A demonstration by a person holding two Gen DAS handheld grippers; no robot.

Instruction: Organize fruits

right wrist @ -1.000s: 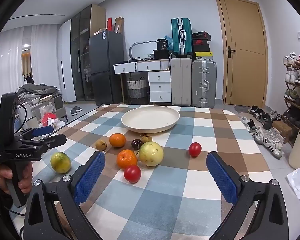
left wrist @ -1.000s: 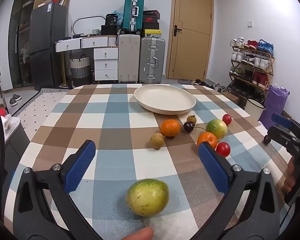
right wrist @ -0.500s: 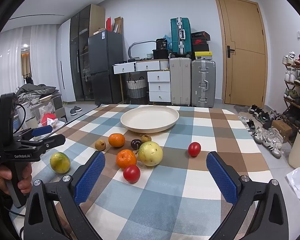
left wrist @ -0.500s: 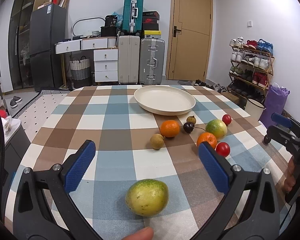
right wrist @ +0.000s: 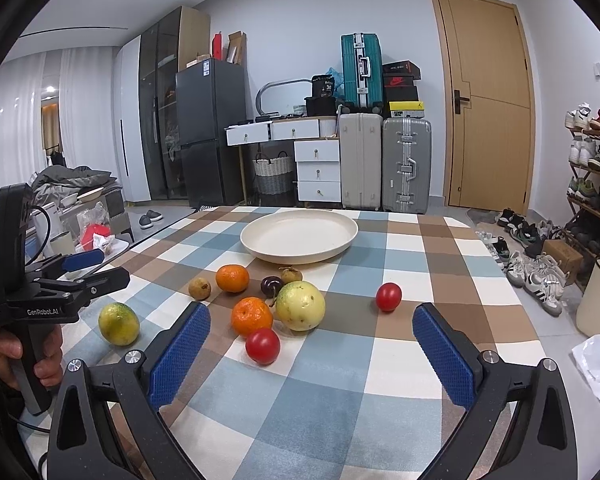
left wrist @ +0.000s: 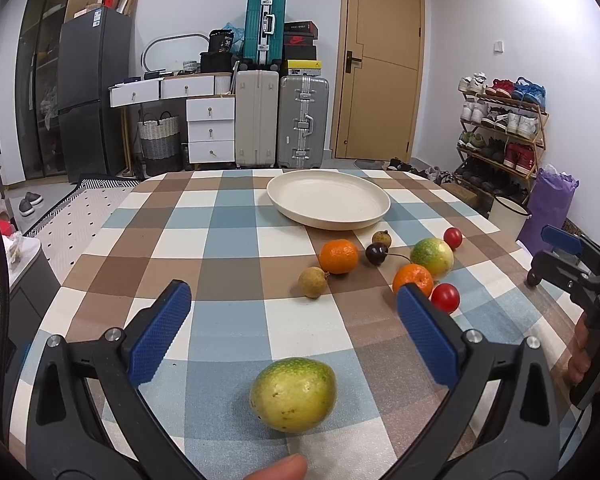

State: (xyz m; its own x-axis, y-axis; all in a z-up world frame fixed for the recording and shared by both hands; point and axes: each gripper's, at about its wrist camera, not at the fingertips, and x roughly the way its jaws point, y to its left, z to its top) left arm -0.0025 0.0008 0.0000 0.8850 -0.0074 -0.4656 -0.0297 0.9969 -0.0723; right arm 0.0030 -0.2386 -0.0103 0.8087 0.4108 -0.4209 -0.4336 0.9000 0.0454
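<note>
Our left gripper (left wrist: pixel 292 312) and right gripper (right wrist: pixel 312 324) hold jaws wide, empty; green fruit (left wrist: pixel 293 394) lies under the left

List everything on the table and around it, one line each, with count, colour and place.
plate: 1, cream, far middle of the table, nothing in it
green-yellow fruits: 2, one between the left claw's fingers, one in the cluster
oranges: 2, orange, in the cluster before the plate; second
red tomatoes: 2, red, right side of the cluster; second
small brown fruits: 2, tan, one left of the cluster, one by the plate
dark cherry: 1, dark purple, mid cluster
tablecloth: 1, blue, brown and white checks
suitcases: 3, teal, cream, silver, back wall
door: 1, tan, shut
shoe rack: 1, right wall
left claw: open
right claw: open
</note>
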